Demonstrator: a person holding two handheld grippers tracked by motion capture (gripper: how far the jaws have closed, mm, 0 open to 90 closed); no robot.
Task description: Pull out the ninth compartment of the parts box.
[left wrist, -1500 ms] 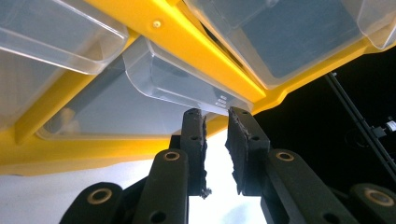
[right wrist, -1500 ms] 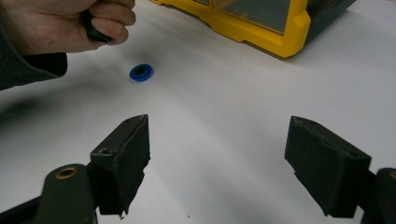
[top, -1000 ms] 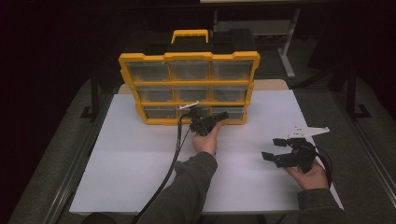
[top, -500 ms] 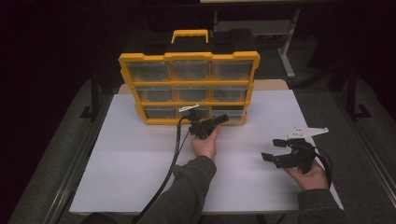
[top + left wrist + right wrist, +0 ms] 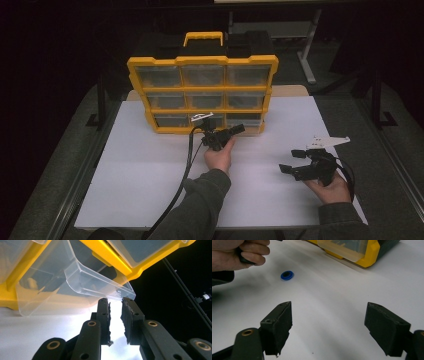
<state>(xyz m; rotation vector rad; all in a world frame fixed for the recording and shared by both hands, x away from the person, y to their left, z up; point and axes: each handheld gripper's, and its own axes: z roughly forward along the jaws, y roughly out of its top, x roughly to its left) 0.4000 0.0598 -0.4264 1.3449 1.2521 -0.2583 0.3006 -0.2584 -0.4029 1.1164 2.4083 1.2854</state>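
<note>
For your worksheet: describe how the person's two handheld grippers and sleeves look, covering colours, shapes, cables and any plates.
Both sleeves are dark olive-grey. The left gripper is black, trailing a black cable. The right gripper is black with a pale three-cornered plate on top. Jaw links carry brass-coloured rivets; the pads are rough black rubber.

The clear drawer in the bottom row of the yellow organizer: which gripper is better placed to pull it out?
Left. The left gripper is at the clear drawer, its jaws closed near the drawer's front lip. The right gripper rests open on the white table, far from the organizer.
</note>
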